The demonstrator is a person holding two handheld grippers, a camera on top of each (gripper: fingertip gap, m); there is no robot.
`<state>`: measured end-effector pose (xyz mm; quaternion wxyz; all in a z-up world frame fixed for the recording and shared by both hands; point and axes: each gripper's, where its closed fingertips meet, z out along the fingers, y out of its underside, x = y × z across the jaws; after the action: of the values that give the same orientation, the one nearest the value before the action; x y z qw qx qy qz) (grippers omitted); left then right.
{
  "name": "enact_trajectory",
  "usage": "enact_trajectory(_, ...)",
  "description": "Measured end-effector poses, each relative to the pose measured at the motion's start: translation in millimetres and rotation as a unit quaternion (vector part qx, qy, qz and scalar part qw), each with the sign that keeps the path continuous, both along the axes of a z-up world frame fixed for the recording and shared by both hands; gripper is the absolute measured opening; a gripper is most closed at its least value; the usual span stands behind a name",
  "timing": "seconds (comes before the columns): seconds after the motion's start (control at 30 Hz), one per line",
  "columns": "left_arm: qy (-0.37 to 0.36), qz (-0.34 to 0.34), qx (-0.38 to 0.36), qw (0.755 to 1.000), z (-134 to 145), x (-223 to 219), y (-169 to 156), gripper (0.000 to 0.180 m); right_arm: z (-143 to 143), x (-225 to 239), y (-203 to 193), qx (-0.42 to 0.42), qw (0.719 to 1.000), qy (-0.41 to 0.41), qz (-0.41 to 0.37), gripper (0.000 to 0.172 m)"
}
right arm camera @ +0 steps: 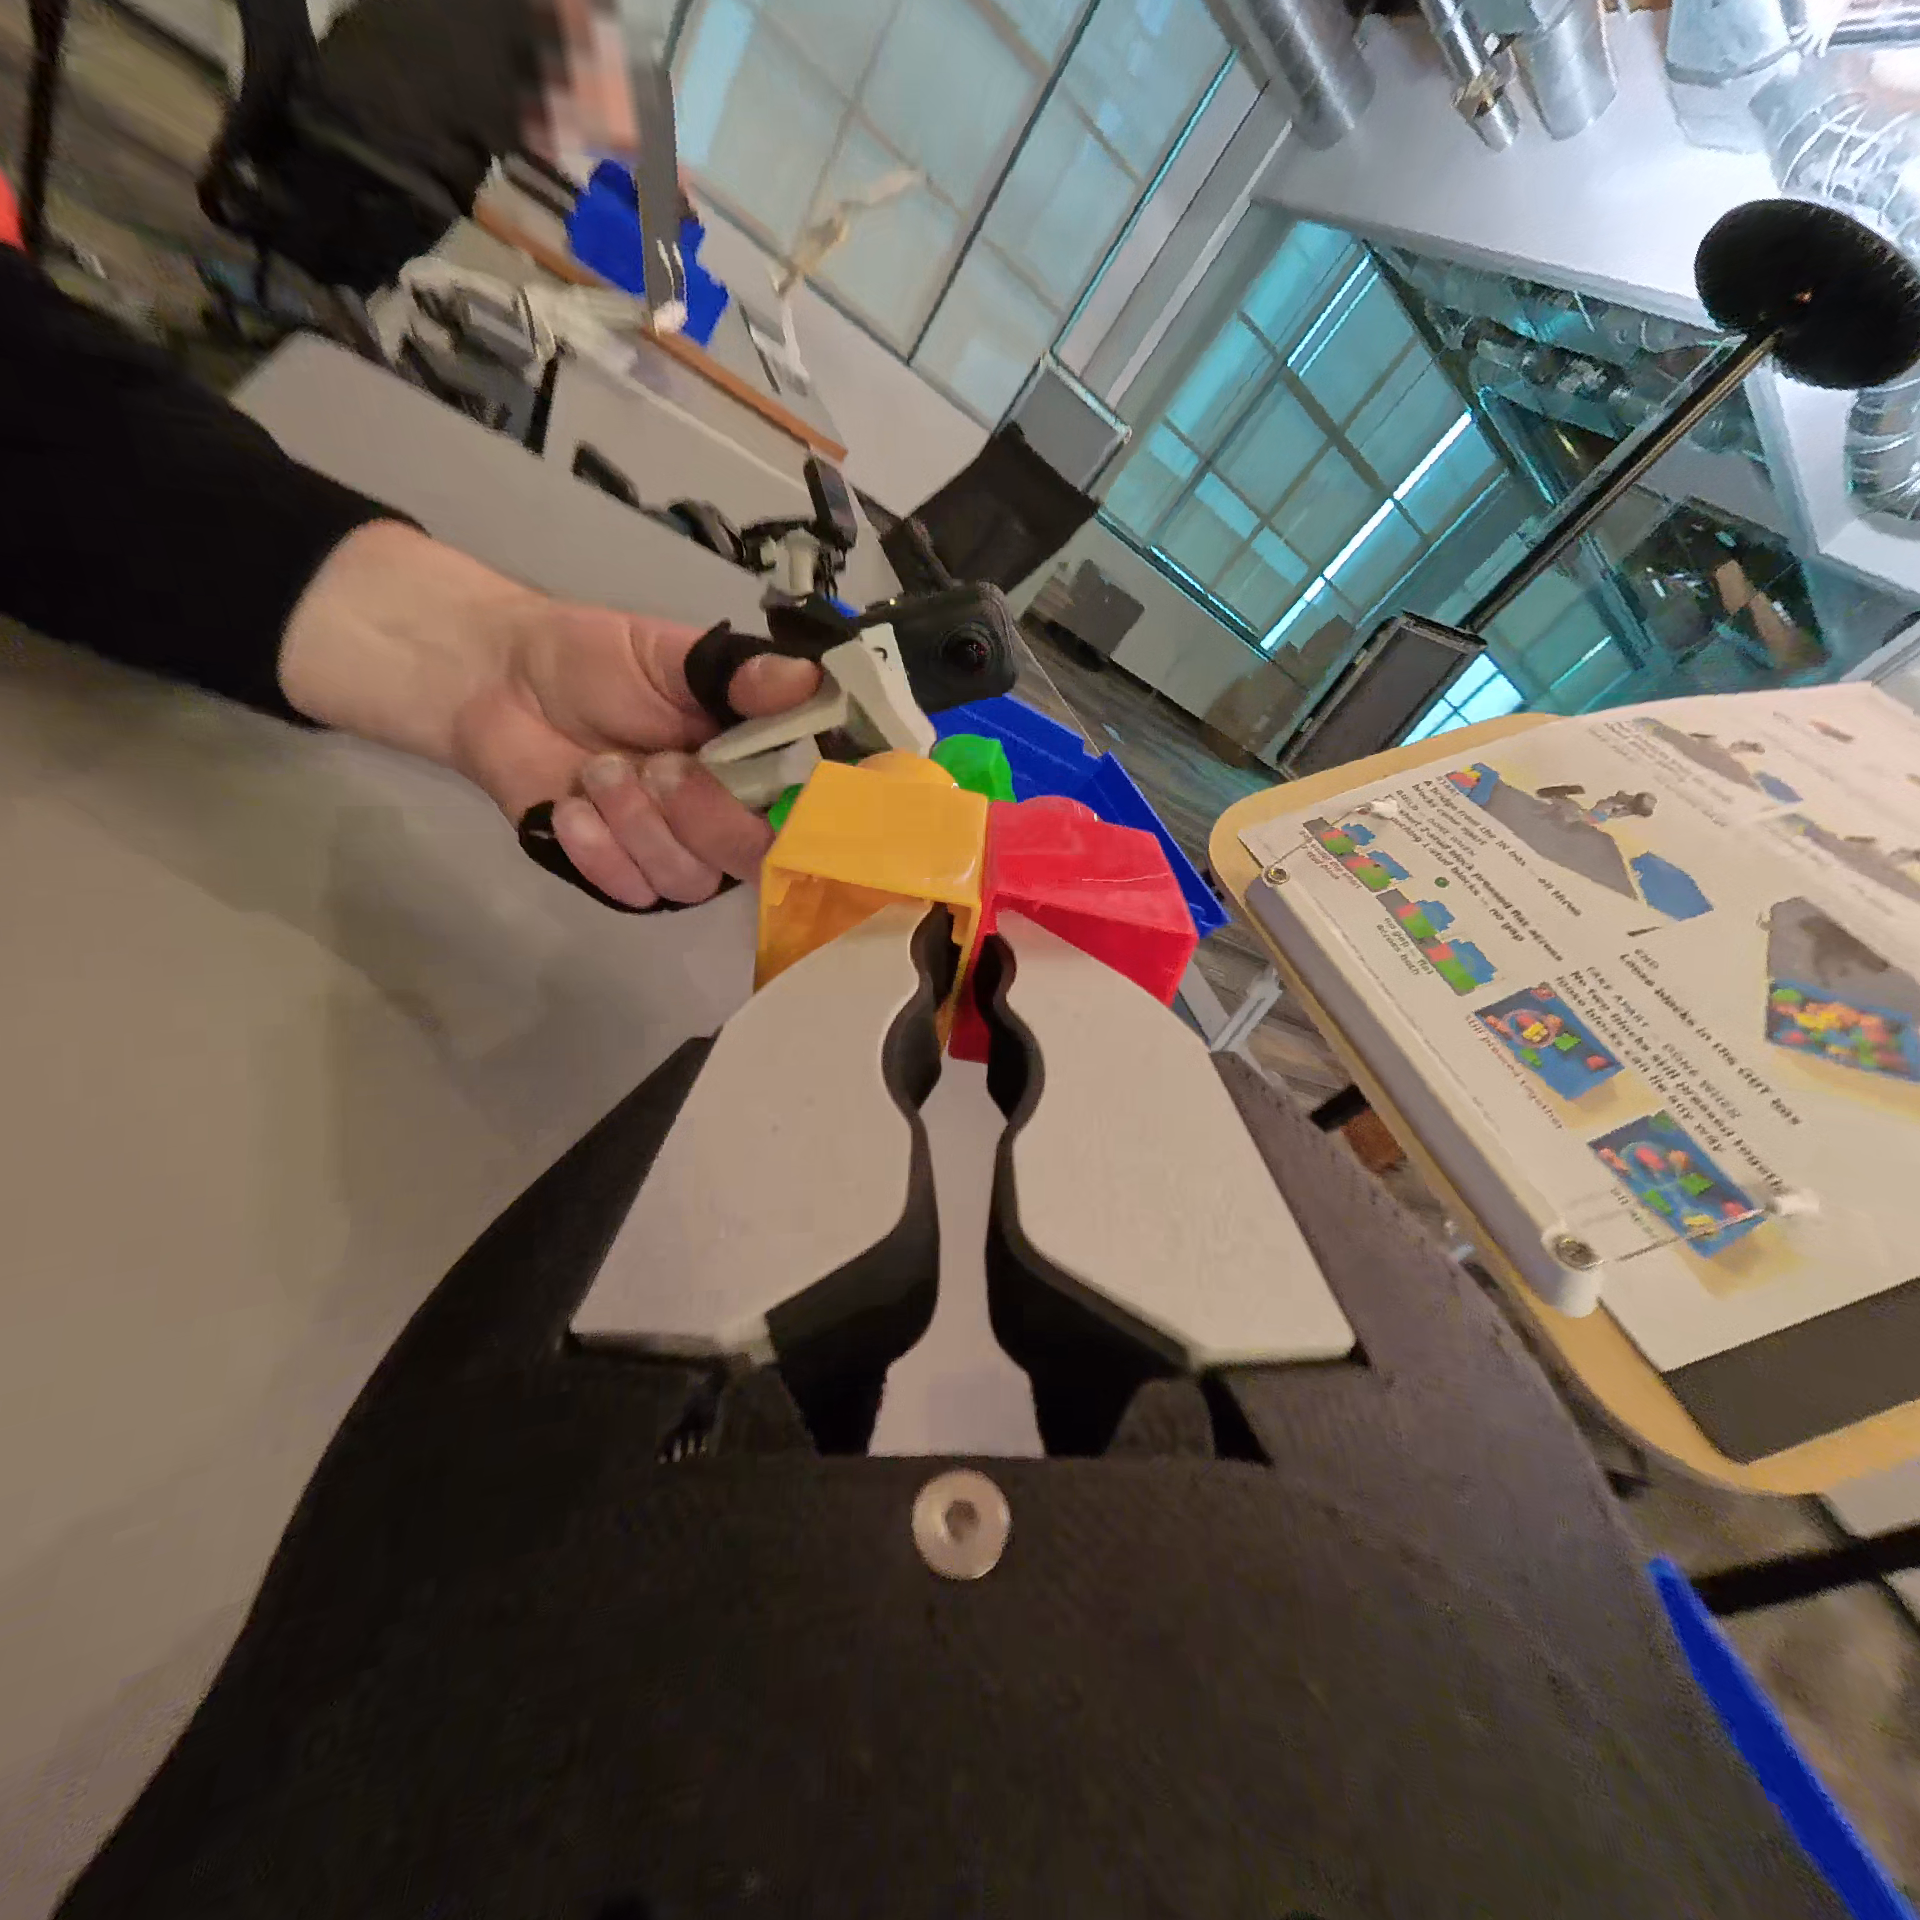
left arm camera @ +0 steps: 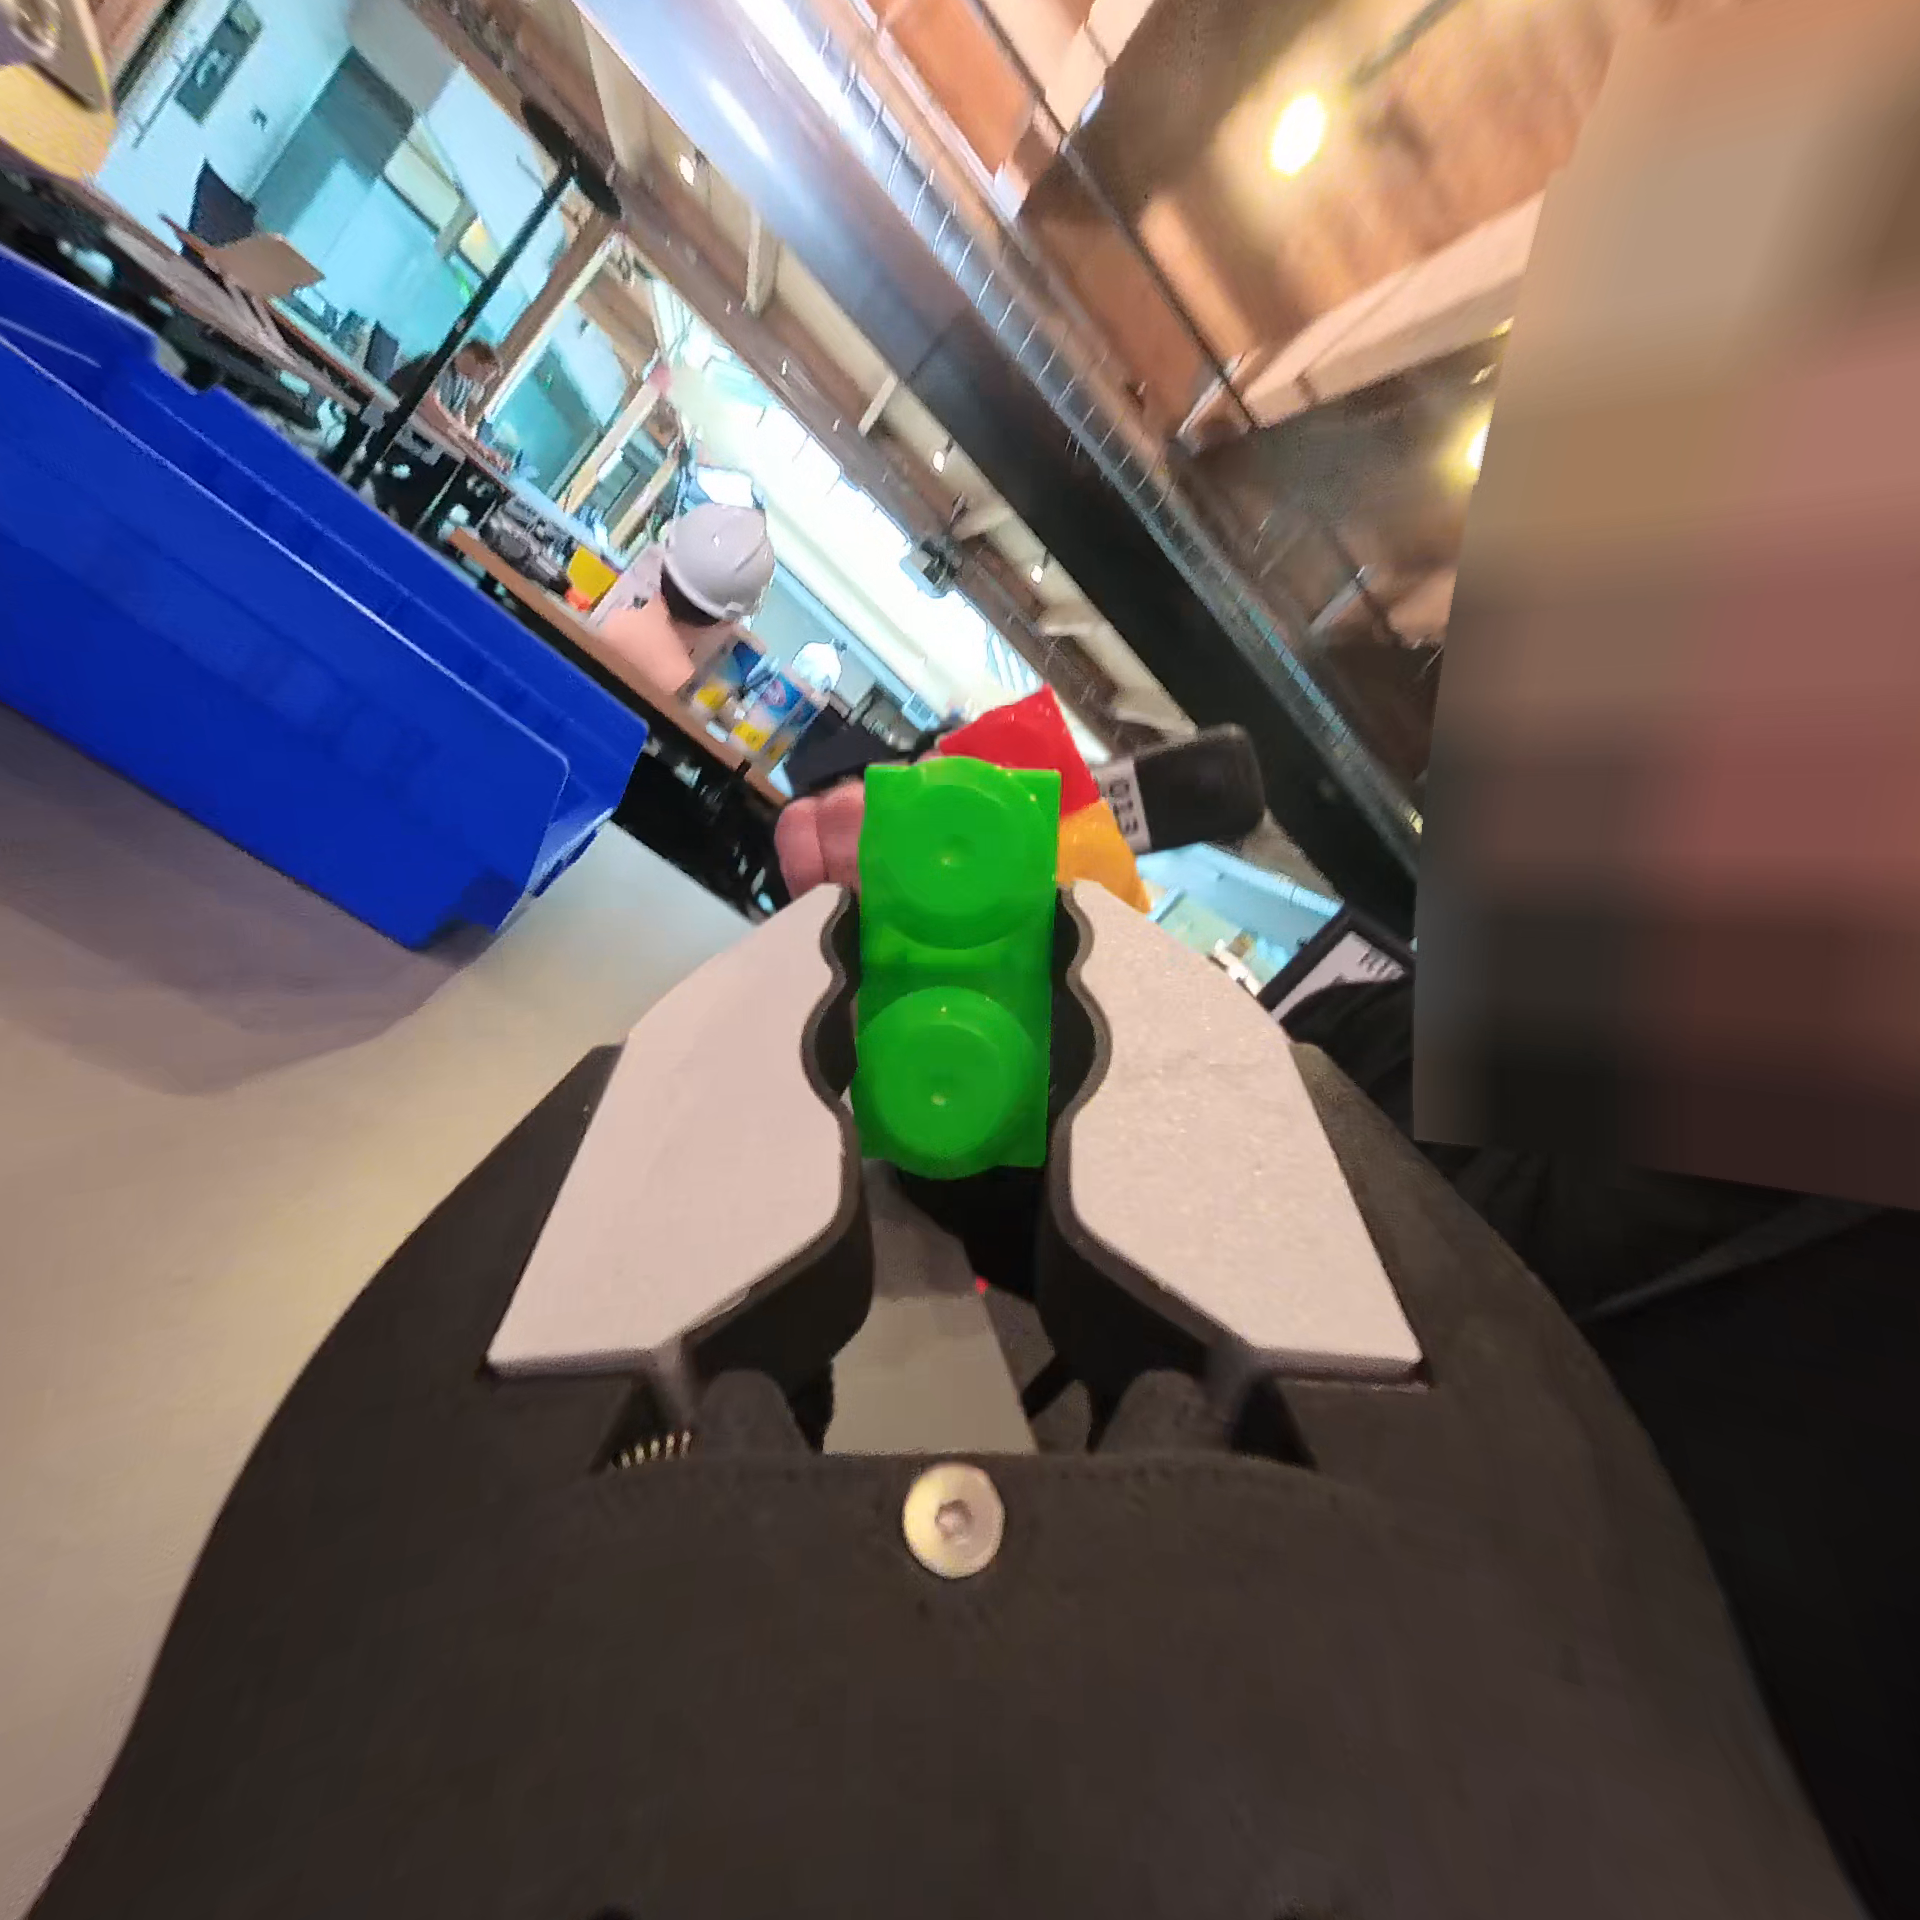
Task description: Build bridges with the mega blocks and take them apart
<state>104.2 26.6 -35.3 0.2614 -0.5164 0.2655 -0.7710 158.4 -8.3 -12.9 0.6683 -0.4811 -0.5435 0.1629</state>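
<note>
One green block (left arm camera: 951, 977) with two studs, clamped between the two fingers (left arm camera: 727, 1049) of the left gripper (left arm camera: 951, 904), both pads pressed to its sides. Beyond it, one red block (left arm camera: 1023, 743) and one yellow block (left arm camera: 1101, 857) peeking out at the right, and a fingertip of a hand (left arm camera: 816, 847) at the left. One blue bin (left arm camera: 260, 665) far left on the pale worktop (left arm camera: 208, 1195).

From the right wrist: two blocks side by side, yellow block (right arm camera: 873, 842) left, red block (right arm camera: 1091, 883) right, open undersides toward the camera. Right gripper (right arm camera: 966, 945) clenched on the thin walls where the pair meets, fingers (right arm camera: 810, 1049) nearly touching. Green block (right arm camera: 977, 764) partly hidden behind them, gripped by the left gripper in a person's hand (right arm camera: 561, 717). One blue bin (right arm camera: 1081, 790) farther back. One instruction sheet (right arm camera: 1621, 997) on a board at the right.
</note>
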Motion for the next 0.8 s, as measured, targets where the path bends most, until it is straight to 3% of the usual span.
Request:
enact_trajectory(0.27, -0.066, 0.000, -0.061, 0.996, 9, -1, -4, 0.035, -14, -23, -3, 0.077, 0.991, -0.103, -0.035, 0.004)
enact_trajectory(0.57, -0.067, -0.026, -0.084, 0.994, 2, 7, -11, 0.035, -26, -29, -3, 0.138, 0.971, -0.185, -0.054, 0.004)
enact_trajectory(0.8, -0.065, -0.043, -0.087, 0.993, 0, 13, -17, 0.035, -30, -30, -1, 0.144, 0.970, -0.191, -0.053, 0.004)
